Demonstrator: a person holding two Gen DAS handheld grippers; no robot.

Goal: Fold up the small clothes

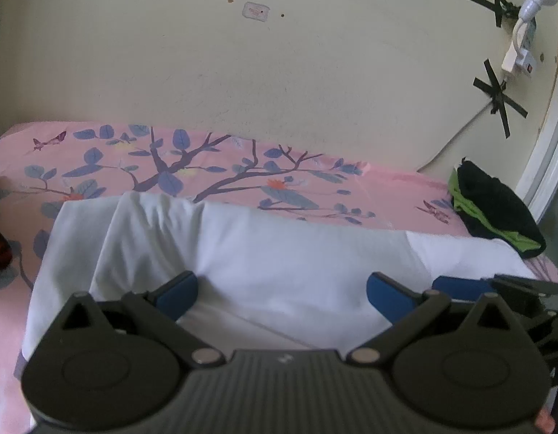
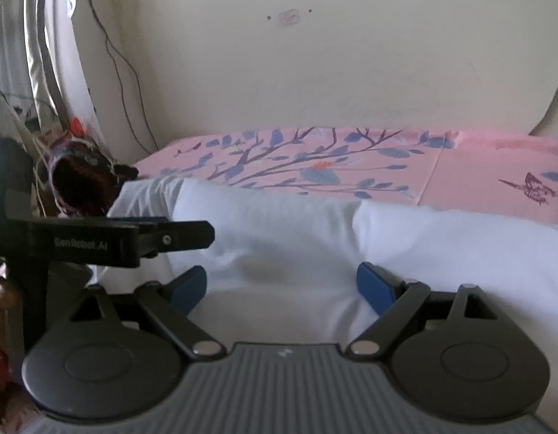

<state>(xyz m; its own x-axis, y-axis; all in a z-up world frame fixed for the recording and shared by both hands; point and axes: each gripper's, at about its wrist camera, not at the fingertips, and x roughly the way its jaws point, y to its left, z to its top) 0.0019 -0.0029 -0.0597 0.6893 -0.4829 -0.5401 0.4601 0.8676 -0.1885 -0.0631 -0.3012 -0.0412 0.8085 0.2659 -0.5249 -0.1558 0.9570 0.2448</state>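
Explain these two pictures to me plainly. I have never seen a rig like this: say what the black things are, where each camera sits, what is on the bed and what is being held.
The black parts are hand-held grippers; a person carries one in each hand. Each picture comes from a camera mounted on one gripper, looking out along its blue-tipped jaws. One shows the left gripper, the other the right gripper. Both have their jaws spread wide over a white garment lying on a pink floral sheet. Neither holds anything. A black and green garment lies at one edge, a dark patterned one at the other.
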